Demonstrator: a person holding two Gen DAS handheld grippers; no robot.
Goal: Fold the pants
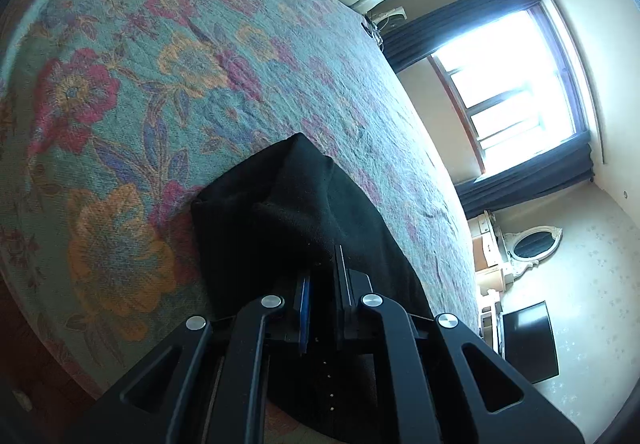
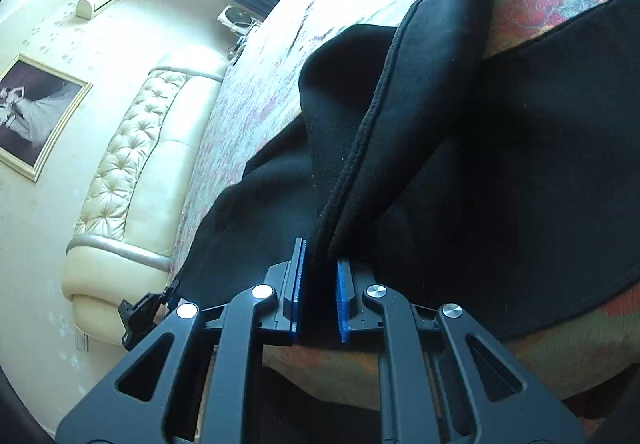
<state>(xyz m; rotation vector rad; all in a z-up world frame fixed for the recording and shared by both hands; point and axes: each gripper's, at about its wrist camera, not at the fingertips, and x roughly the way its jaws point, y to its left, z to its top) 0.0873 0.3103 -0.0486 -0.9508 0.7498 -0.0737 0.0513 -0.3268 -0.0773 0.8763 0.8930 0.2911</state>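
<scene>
Left tongs (image 1: pixel 323 284): jaws pressed together on a fold of the black pants (image 1: pixel 288 212). The cloth bunches up into a peak just ahead of the fingertips and drapes down past both sides of the tool. The pads (image 1: pixel 306 300) are blue; only a narrow strip of each shows beside the dark fabric.

Right tongs (image 2: pixel 320 284): jaws drawn close, pinching a gathered edge of the pants (image 2: pixel 400 132). A stitched seam runs up and away from the pinch point, and one leg rises ahead of the tips toward the upper right. The wider body of the garment spreads flat to the right of the tongs and passes under them.

Pants lie on a bed covered with a floral bedspread (image 1: pixel 140 84), green ground with red and orange flowers. In the left view the bedspread stretches ahead and to the left of the tongs; a window (image 1: pixel 512 84) with dark curtains sits to the right. In the right view a cream tufted headboard (image 2: pixel 136 148) stands to the left of the tongs, with a framed picture (image 2: pixel 36 112) on the wall beyond it.
</scene>
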